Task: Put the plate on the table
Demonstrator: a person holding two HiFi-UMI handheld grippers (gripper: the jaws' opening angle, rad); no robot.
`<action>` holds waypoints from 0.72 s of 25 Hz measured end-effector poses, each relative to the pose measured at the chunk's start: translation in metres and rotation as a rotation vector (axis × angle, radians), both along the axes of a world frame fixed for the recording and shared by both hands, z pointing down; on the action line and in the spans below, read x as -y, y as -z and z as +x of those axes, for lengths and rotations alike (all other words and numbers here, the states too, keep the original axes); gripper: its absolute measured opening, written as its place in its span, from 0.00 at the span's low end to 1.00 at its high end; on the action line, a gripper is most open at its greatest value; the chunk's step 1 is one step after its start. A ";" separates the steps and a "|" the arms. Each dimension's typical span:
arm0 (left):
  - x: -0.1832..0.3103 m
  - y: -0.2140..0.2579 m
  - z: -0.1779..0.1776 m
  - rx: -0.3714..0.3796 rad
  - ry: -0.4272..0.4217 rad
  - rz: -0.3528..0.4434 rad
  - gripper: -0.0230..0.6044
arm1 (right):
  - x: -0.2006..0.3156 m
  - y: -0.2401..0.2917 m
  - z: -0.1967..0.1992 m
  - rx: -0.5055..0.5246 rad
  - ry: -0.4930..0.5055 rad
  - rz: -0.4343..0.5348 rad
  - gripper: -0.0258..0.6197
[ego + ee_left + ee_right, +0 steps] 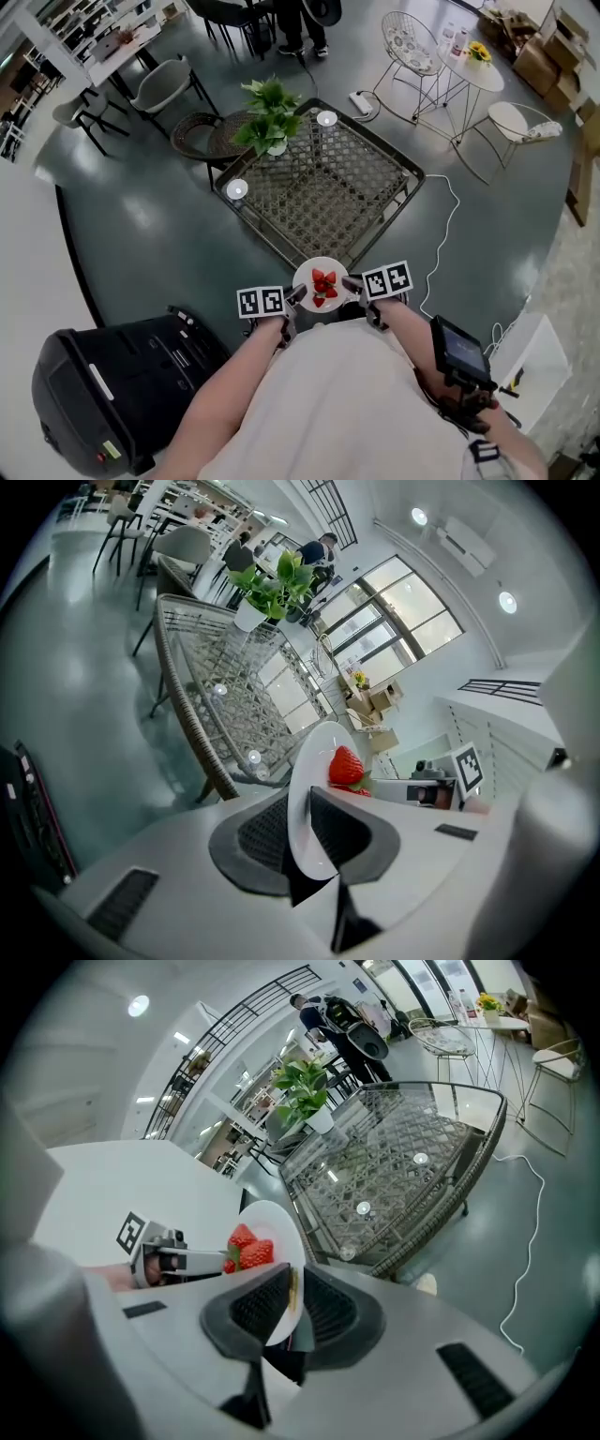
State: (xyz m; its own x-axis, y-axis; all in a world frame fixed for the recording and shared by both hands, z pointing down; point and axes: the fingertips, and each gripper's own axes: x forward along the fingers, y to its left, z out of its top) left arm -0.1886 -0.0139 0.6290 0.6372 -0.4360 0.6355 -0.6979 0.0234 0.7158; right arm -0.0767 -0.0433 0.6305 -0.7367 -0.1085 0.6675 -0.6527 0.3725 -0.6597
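The left tongs (300,834) are closed on one rim of a small round white plate (330,266). The right tongs (292,1305) are closed on the opposite rim. Each pair of jaws stands only as far apart as the thin rim between them. The plate is held level in the air in front of the person's chest, just at the near edge of a square glass-topped table with a woven wicker frame (328,187). Some red strawberries (323,282) lie on the plate. A green potted plant (270,117) stands at the table's far left corner.
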 end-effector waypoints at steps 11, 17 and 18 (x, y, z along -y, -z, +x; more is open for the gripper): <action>0.082 0.002 0.019 -0.004 -0.023 0.026 0.10 | 0.087 -0.016 0.017 0.076 -0.012 -0.074 0.11; 0.113 0.001 0.008 0.022 0.081 0.008 0.10 | 0.123 -0.017 0.008 0.111 0.046 -0.106 0.11; 0.118 -0.001 0.006 0.031 0.107 0.003 0.10 | 0.128 -0.017 0.005 0.113 0.058 -0.109 0.11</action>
State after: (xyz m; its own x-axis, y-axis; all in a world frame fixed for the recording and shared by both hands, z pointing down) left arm -0.1829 -0.1320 0.6298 0.5671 -0.5025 0.6527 -0.7134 0.0965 0.6941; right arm -0.0713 -0.1713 0.6480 -0.8109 0.0051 0.5852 -0.5511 0.3295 -0.7666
